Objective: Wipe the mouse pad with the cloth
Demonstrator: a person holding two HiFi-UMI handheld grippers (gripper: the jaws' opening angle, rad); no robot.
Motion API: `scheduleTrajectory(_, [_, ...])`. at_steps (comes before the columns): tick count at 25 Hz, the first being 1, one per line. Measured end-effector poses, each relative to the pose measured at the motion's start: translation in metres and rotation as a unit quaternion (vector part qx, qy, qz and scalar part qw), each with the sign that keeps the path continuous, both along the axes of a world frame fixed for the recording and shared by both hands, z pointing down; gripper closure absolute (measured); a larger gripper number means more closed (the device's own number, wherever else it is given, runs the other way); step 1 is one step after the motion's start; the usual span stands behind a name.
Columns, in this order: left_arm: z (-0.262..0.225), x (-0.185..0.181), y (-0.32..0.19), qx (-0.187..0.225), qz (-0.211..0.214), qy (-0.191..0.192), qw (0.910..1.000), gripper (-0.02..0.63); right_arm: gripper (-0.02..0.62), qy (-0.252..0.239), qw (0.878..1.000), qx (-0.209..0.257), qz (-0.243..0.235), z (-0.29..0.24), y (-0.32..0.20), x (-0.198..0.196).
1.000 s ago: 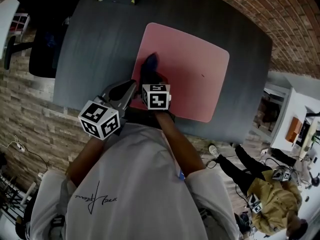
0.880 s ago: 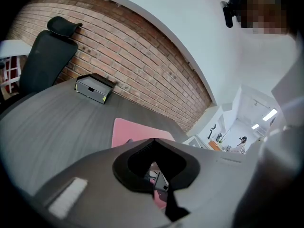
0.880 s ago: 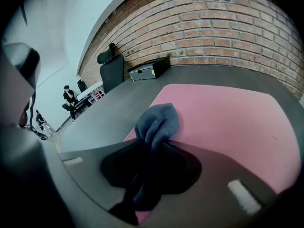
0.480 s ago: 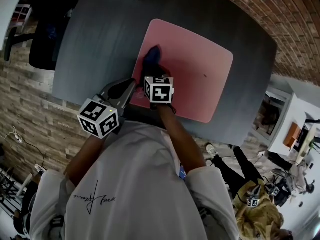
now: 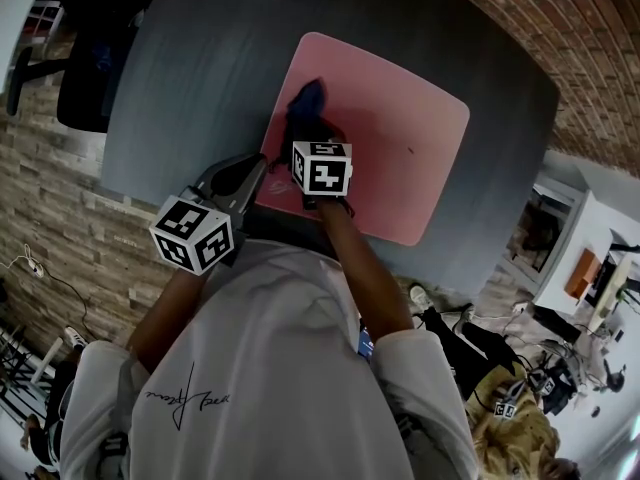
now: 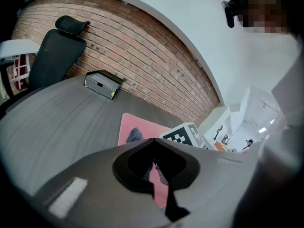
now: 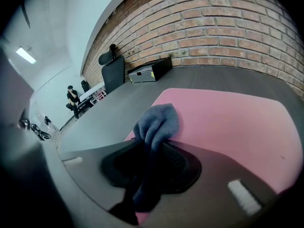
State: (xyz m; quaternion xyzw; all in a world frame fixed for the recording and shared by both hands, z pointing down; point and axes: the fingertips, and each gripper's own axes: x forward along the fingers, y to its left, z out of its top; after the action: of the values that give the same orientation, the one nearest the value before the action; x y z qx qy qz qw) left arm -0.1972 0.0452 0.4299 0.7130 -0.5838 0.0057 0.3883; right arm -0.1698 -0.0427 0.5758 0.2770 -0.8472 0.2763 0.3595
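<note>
Fingers of right gripper (image 7: 153,146) pinch crumpled blue cloth (image 7: 159,120); left gripper (image 6: 153,141) fingers pressed together, empty. Risk: the unpinned pink square mouse pad (image 7: 228,127) may slide under the strokes.

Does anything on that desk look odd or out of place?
Only a small dark speck on the pink pad, to the right of the cloth. I can't tell whether it is a stain or a crumb. Nothing looks spilled, torn or knocked over.
</note>
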Motion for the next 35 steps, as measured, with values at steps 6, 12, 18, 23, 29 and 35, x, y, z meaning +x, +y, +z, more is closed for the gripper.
scheduleTrajectory(6, [0.008, -0.003, 0.006, -0.013, -0.008, 0.002, 0.9999, 0.586, 0.495, 0.003, 1.000, -0.002, 0.010, 0.000, -0.010, 0.006])
scheduleTrajectory(12, [0.013, 0.007, 0.000, -0.019, 0.002, -0.008, 0.9998, 0.586, 0.495, 0.010, 1.000, -0.003, 0.025, -0.001, -0.027, 0.023])
scheduleTrajectory(18, [0.017, 0.020, -0.001, -0.027, 0.011, -0.006, 0.9995, 0.586, 0.496, 0.008, 0.999, -0.002, 0.032, -0.001, -0.034, 0.036])
scheduleTrajectory(23, [0.020, 0.029, -0.004, -0.031, 0.013, -0.004, 0.9994, 0.586, 0.495, 0.005, 0.999, -0.004, 0.036, -0.001, -0.036, 0.044])
scheduleTrajectory(29, [0.022, 0.044, -0.010, -0.035, 0.022, -0.005, 0.9991, 0.587, 0.495, 0.004, 0.999, -0.004, 0.035, -0.001, -0.044, 0.057])
scheduleTrajectory(35, [0.024, 0.052, -0.011, -0.038, 0.023, -0.005, 0.9990, 0.586, 0.495, 0.003, 0.999, -0.010, 0.040, 0.000, -0.048, 0.067])
